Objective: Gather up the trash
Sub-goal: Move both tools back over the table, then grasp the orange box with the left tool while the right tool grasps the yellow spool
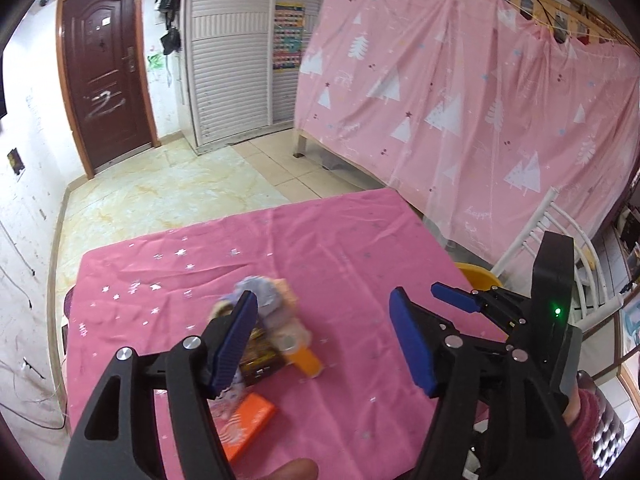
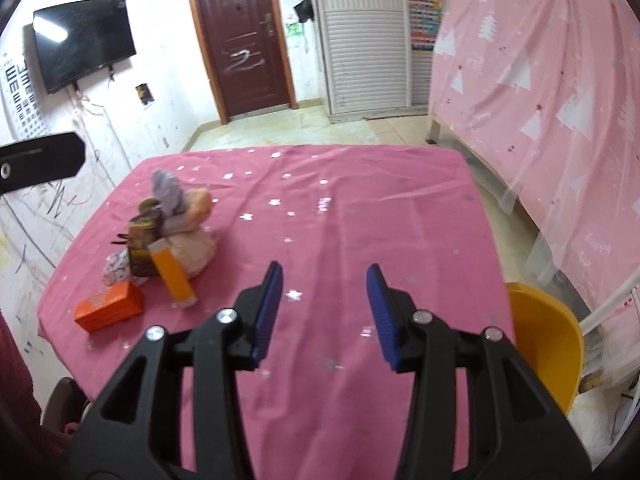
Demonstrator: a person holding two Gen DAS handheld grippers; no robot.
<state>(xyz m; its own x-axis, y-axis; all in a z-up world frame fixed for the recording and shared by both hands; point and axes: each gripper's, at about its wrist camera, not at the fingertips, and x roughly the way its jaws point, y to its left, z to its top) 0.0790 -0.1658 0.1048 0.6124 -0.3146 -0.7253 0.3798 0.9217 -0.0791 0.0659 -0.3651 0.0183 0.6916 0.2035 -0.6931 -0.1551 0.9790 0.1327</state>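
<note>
A heap of trash lies on the pink tablecloth (image 2: 360,208): crumpled grey and peach wrappers (image 2: 188,216), a dark brown packet (image 2: 142,244), an orange tube (image 2: 172,276) and an orange box (image 2: 110,308). In the left wrist view the wrappers (image 1: 266,300), tube (image 1: 306,360) and box (image 1: 248,420) sit just beyond my left gripper (image 1: 324,320), which is open and empty above them. My right gripper (image 2: 324,292) is open and empty over bare cloth, to the right of the heap; it also shows in the left wrist view (image 1: 456,298).
A yellow bin (image 2: 544,340) stands at the table's right edge, also in the left wrist view (image 1: 480,274). A white chair (image 1: 556,236) and a pink curtain (image 1: 460,92) are on the right. A door (image 2: 244,36) and a wall TV (image 2: 84,42) lie beyond.
</note>
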